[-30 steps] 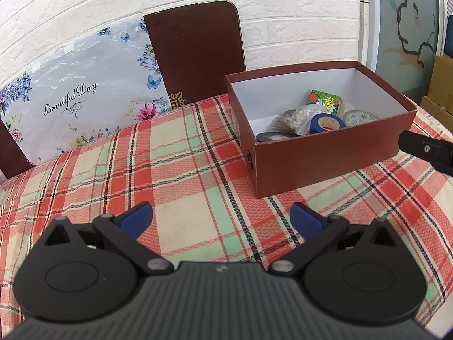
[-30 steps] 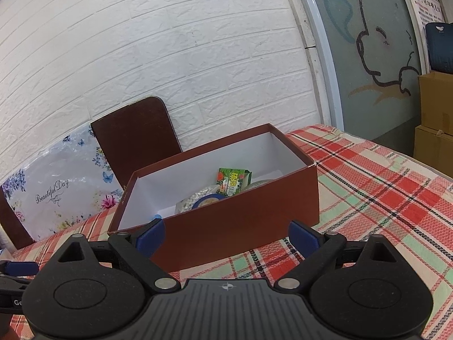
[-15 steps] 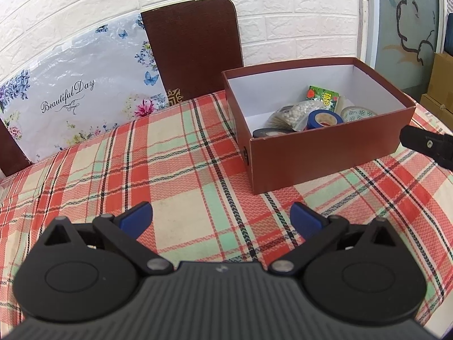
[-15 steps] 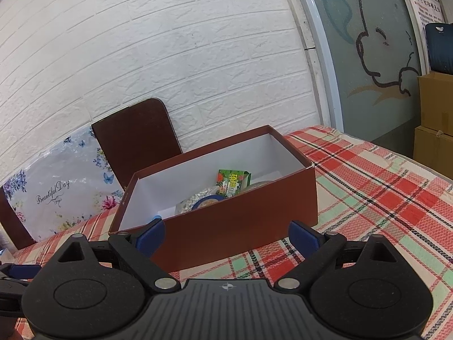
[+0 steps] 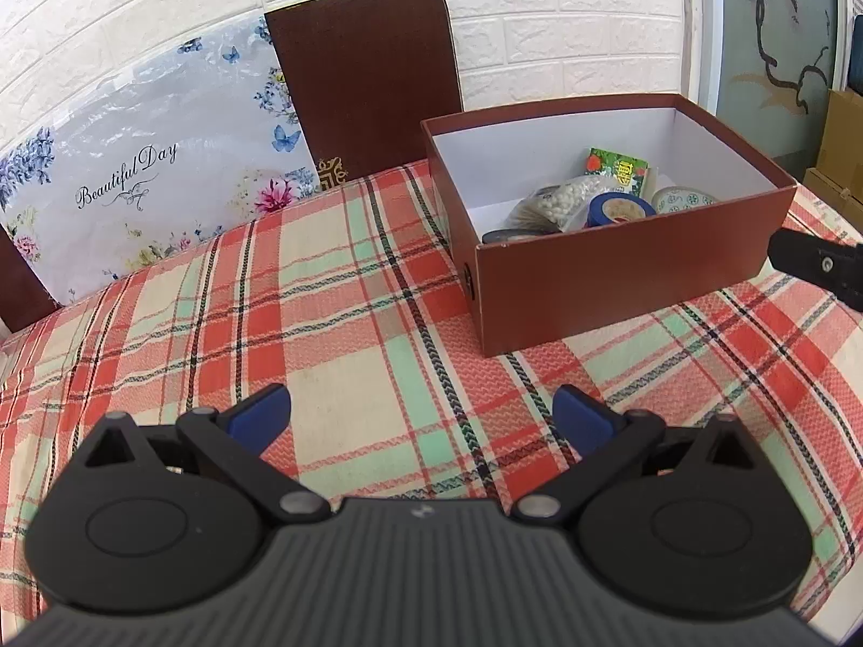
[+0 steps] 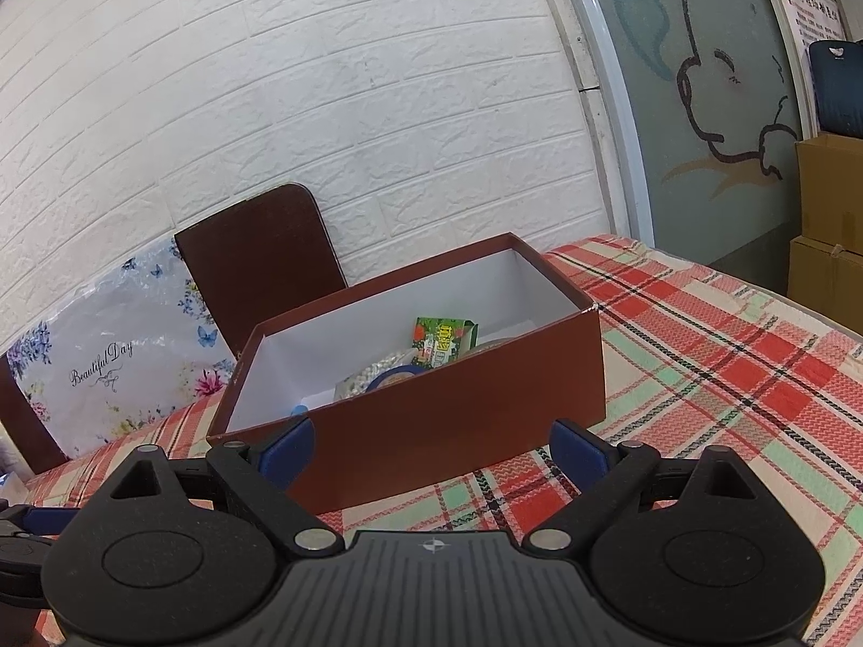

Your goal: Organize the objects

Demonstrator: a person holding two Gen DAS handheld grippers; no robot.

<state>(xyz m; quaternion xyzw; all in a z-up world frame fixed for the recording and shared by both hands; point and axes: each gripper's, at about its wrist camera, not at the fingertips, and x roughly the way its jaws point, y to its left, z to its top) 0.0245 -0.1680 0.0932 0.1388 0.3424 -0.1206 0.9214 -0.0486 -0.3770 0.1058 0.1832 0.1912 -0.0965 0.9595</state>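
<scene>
On the plaid-covered bench, right of centre: open brown box holding blue tape roll, green packet, bag of white beads. Left hand-held gripper fingers apart, empty, over bare cloth near the box. Right hand-held gripper fingers apart, empty, just before the box's near wall.

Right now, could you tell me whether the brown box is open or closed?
Open. The brown box has no lid on it; its white inside and contents, including a blue tape roll, show from above.
</scene>
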